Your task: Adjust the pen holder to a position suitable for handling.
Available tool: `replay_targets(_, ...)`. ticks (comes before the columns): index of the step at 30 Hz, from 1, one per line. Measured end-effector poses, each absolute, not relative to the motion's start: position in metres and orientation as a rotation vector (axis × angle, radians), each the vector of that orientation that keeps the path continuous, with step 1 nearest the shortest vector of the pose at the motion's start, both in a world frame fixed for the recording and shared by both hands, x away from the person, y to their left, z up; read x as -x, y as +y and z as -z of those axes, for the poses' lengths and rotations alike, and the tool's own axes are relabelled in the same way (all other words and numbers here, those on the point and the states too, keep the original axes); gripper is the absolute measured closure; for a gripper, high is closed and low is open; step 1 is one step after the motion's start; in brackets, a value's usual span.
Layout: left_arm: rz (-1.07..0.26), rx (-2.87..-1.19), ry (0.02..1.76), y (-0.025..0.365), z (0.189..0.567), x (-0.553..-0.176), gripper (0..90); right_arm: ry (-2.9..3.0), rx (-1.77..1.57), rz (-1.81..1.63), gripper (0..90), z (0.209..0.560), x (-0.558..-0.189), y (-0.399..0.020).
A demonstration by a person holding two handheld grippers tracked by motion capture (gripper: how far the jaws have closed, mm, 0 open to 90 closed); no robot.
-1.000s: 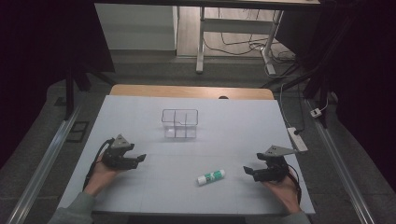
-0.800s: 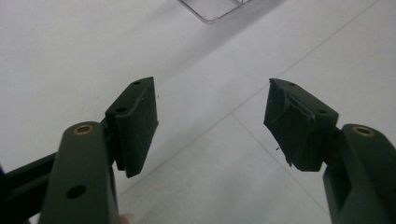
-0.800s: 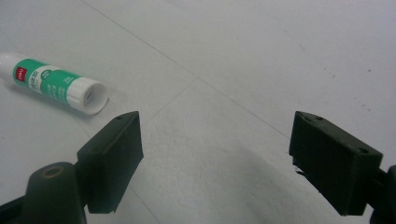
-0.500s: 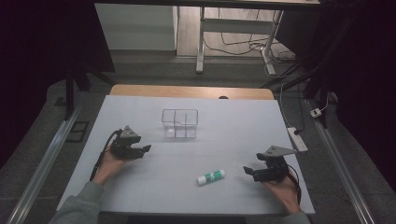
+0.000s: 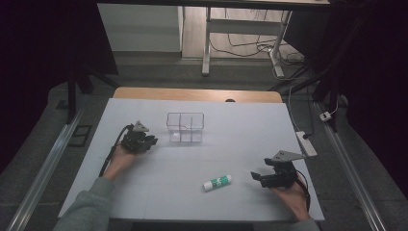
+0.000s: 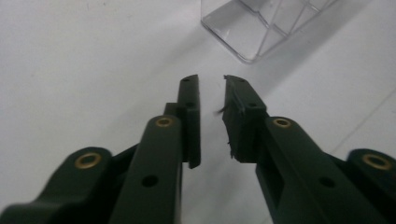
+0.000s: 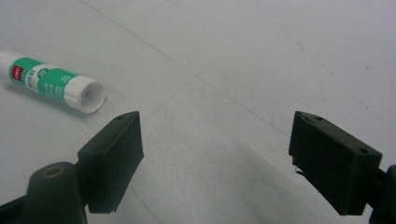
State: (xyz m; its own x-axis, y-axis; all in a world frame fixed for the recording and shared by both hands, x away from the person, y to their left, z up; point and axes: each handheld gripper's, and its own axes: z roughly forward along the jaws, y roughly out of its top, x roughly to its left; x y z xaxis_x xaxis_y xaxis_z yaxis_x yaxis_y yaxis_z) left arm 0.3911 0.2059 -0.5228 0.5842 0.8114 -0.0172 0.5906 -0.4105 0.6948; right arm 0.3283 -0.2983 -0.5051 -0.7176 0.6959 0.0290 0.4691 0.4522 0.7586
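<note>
A clear plastic box with divided compartments (image 5: 185,127) stands on the white table sheet (image 5: 240,130); its near corner shows in the left gripper view (image 6: 261,28). My left gripper (image 5: 152,141) sits just left of the box and points at it. Its jaws have just been closing, and now only a narrow gap is left (image 6: 211,79) with nothing between them. A green and white glue stick (image 5: 217,182) lies flat near the front. My right gripper (image 5: 255,176) rests to its right with its jaws wide open and empty (image 7: 217,122). The stick's white cap end lies ahead and to the left of those jaws (image 7: 51,84).
A white power strip (image 5: 306,143) lies at the sheet's right edge. A wooden table edge (image 5: 197,94) runs along the back. Metal rails flank the table on both sides.
My left hand has moved away from the front edge and rightward, up close to the clear box. Its jaws have drawn nearly together. My right hand and the glue stick have stayed in place.
</note>
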Motion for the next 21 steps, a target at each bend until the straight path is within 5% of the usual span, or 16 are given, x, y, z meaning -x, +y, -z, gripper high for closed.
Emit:
replay_targets(4,-0.445,-2.159,1.104,0.204,0.522,-0.398,88.7,2.424,-1.001,-1.125,17.1,0.506,-0.329,-0.298)
replay_targets(21,-0.412,-2.155,1.086,0.185,0.524,-0.421,89.2,2.419,-0.983,-1.121,18.4,0.505,-0.328,-0.297)
